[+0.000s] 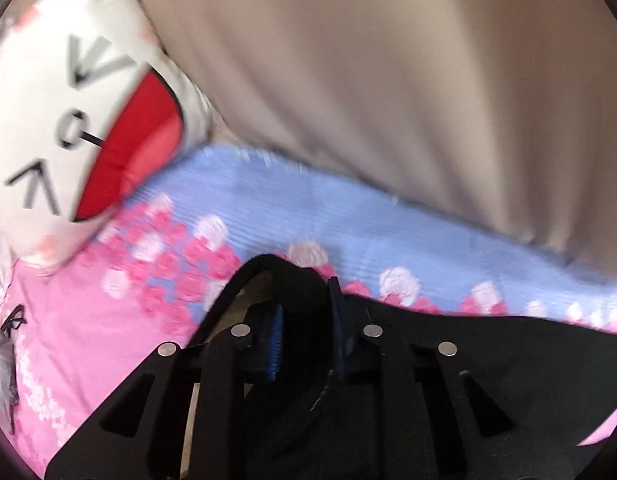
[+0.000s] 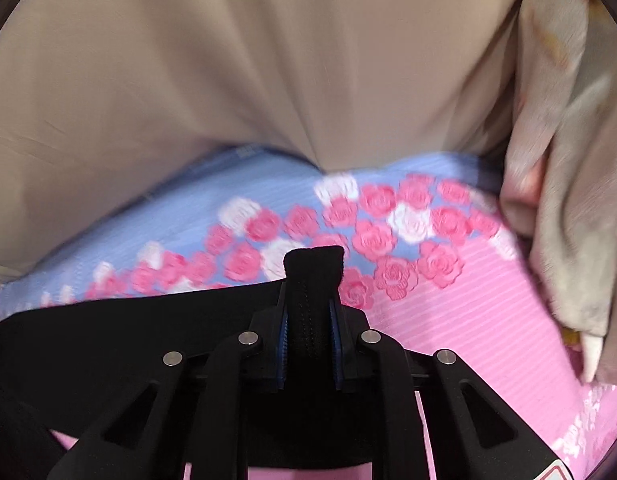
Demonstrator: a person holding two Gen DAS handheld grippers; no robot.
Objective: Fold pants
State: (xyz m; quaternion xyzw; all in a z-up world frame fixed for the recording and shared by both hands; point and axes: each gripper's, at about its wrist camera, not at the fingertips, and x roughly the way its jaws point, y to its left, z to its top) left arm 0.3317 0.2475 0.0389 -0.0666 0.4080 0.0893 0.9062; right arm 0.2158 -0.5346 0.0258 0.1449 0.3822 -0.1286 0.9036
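The black pants point(image 1: 488, 344) lie on a pink and blue rose-patterned bedsheet point(image 1: 108, 340). In the left wrist view my left gripper point(image 1: 306, 292) is shut on a bunched edge of the black fabric, which loops up to the left of the blue pads point(image 1: 274, 344). In the right wrist view my right gripper point(image 2: 310, 308) is shut on a thick folded edge of the pants point(image 2: 108, 328); the cloth sticks up between the blue pads point(image 2: 283, 344) and spreads away to the left. Both views are blurred.
A beige curtain or sheet point(image 2: 228, 80) hangs along the far side of the bed. A white pillow with a cartoon face and red mouth point(image 1: 80, 132) lies at the left. A grey-beige blanket point(image 2: 576, 200) is heaped on the right over the sheet point(image 2: 488, 340).
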